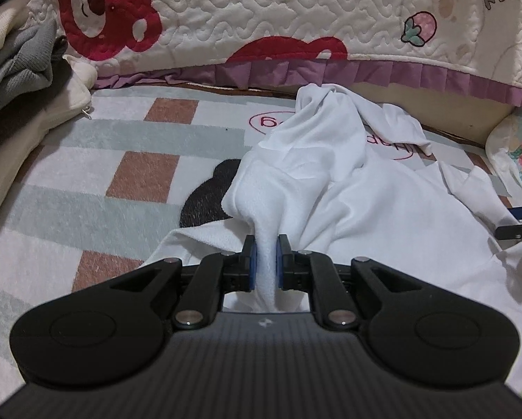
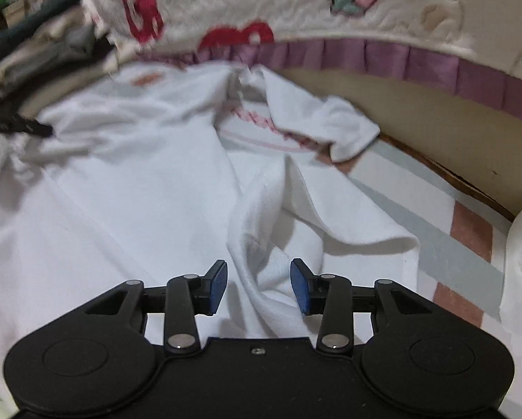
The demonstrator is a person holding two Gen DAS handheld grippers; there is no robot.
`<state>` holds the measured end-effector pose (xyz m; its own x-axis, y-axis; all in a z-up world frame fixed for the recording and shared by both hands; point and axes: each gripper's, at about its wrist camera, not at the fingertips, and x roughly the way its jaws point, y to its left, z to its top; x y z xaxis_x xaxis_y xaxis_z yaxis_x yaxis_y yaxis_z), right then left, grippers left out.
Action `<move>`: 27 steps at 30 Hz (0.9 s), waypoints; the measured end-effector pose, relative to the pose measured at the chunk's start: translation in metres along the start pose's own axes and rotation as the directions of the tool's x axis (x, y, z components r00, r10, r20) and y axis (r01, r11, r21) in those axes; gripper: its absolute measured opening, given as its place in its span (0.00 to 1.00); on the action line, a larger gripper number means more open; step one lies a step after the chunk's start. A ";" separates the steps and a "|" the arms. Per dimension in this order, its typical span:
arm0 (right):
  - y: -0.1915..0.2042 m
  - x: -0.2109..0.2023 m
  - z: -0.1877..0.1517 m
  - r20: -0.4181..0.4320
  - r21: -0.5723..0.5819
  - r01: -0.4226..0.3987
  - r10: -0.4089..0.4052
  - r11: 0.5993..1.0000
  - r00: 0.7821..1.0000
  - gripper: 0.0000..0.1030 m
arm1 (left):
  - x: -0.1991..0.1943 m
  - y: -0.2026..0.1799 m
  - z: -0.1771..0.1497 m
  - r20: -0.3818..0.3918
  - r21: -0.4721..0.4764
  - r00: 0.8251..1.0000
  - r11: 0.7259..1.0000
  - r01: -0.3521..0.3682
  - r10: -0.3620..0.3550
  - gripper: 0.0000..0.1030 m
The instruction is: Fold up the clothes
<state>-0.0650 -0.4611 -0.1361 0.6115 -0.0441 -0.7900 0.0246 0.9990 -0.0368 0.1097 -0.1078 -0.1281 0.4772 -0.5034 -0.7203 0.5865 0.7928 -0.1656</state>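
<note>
One white garment [image 1: 348, 188] lies crumpled mid-frame, no fold visible yet. Left tongs [image 1: 266, 262] clench a bunched edge; right tongs [image 2: 258, 286] stand released above cloth.

A checked rug [image 1: 86, 181] lies below a bear-print quilt [image 1: 261, 10] with purple frill.
</note>
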 end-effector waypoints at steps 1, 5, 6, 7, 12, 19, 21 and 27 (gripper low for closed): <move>-0.001 0.006 0.002 -0.015 0.006 -0.003 0.003 1.000 1.000 0.44 | 0.001 0.000 -0.001 0.000 0.001 1.000 1.000 -0.004 0.004 0.10; -0.021 -0.020 0.018 0.148 0.108 -0.045 0.028 0.993 0.989 0.03 | -0.009 0.001 0.008 0.059 0.024 0.997 0.999 -0.047 0.045 0.09; -0.028 -0.030 0.022 0.208 0.141 -0.061 0.030 0.988 0.978 0.03 | -0.018 0.004 0.015 0.102 0.027 0.993 0.998 -0.061 0.058 0.09; -0.055 -0.054 0.025 0.330 0.271 -0.072 -0.022 0.960 0.944 0.03 | -0.026 0.007 0.022 0.145 0.028 0.987 0.997 -0.076 0.071 0.09; -0.143 -0.110 -0.003 0.509 0.560 -0.185 -0.159 0.807 0.846 0.03 | -0.041 0.027 0.030 0.216 -0.012 0.971 0.994 -0.107 0.108 0.08; -0.140 -0.106 -0.018 0.471 0.600 -0.161 -0.183 0.783 0.863 0.04 | -0.024 0.031 0.027 0.184 -0.016 0.979 0.996 -0.083 0.085 0.08; -0.148 -0.121 -0.015 0.551 0.615 -0.232 -0.200 0.754 0.810 0.04 | -0.044 0.035 0.047 0.265 -0.022 0.959 0.995 -0.097 0.099 0.08; -0.161 -0.156 -0.010 0.648 0.609 -0.295 -0.248 0.736 0.720 0.04 | -0.068 0.065 0.056 0.249 -0.117 0.968 0.993 0.022 0.008 0.09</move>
<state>-0.1724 -0.6154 -0.0127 0.9467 -0.2775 -0.1637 0.3200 0.7502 0.5786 0.1518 -0.0414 -0.0519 0.6296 -0.5671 -0.5310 0.5165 0.8161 -0.2592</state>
